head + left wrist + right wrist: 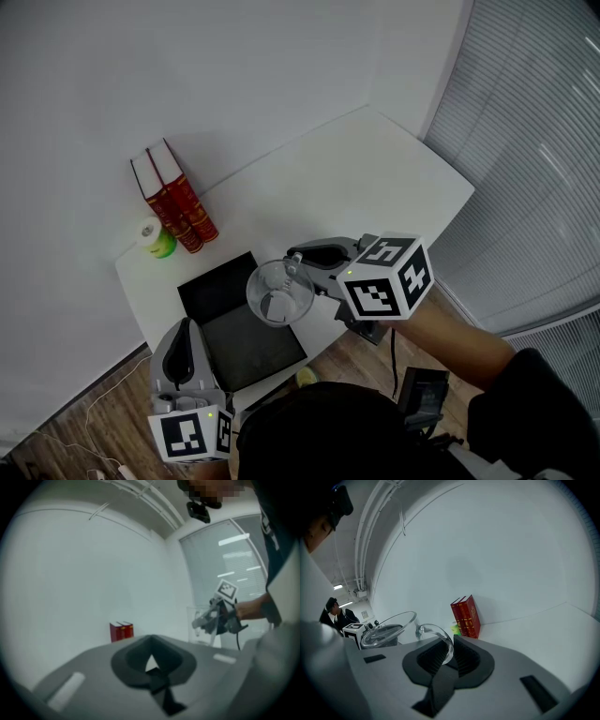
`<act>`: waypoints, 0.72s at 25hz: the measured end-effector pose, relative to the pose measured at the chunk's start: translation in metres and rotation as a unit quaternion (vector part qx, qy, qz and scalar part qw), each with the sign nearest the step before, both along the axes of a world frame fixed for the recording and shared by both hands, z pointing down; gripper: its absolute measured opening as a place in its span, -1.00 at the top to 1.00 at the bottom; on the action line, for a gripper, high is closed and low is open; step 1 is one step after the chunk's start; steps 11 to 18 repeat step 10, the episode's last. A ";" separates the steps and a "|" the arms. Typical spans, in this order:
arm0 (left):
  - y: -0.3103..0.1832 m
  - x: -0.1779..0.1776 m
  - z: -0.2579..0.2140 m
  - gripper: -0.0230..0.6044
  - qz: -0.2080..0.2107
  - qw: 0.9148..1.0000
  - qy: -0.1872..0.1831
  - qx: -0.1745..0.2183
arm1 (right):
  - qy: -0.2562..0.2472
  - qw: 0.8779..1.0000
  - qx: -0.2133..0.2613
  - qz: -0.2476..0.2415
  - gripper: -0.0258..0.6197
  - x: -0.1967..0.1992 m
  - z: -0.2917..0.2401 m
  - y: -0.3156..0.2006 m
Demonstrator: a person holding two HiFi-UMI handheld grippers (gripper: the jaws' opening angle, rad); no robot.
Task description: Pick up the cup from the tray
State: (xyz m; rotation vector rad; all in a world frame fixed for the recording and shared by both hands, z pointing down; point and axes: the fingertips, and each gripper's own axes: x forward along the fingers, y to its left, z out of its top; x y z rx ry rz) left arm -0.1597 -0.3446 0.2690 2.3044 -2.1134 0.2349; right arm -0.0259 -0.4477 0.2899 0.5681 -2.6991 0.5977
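A clear glass cup (pixel 279 292) hangs in the air above the right part of the black tray (pixel 214 286). My right gripper (pixel 298 268) is shut on the cup's curved handle (pixel 440 641), which sits between its ribbed pads in the right gripper view; the cup's rim (pixel 389 629) shows to the left of the jaws. My left gripper (pixel 184 354) stays low at the tray's front left corner, its jaws together with nothing between them (pixel 151 662). From the left gripper view the cup (pixel 202 625) and the right gripper (pixel 220 613) appear at the right.
Two red books (pixel 178 202) stand against the wall beyond the tray, with a green and white roll (pixel 155 237) beside them. The white table (pixel 356 178) stretches to the right. Window blinds (pixel 534 159) close off the right side. A white cable (pixel 89 450) lies on the wooden floor.
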 end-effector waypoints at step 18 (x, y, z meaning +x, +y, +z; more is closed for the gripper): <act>-0.006 -0.003 0.000 0.92 0.000 1.000 0.000 0.001 | 0.002 1.000 0.001 -0.002 0.77 -0.004 0.001 -0.005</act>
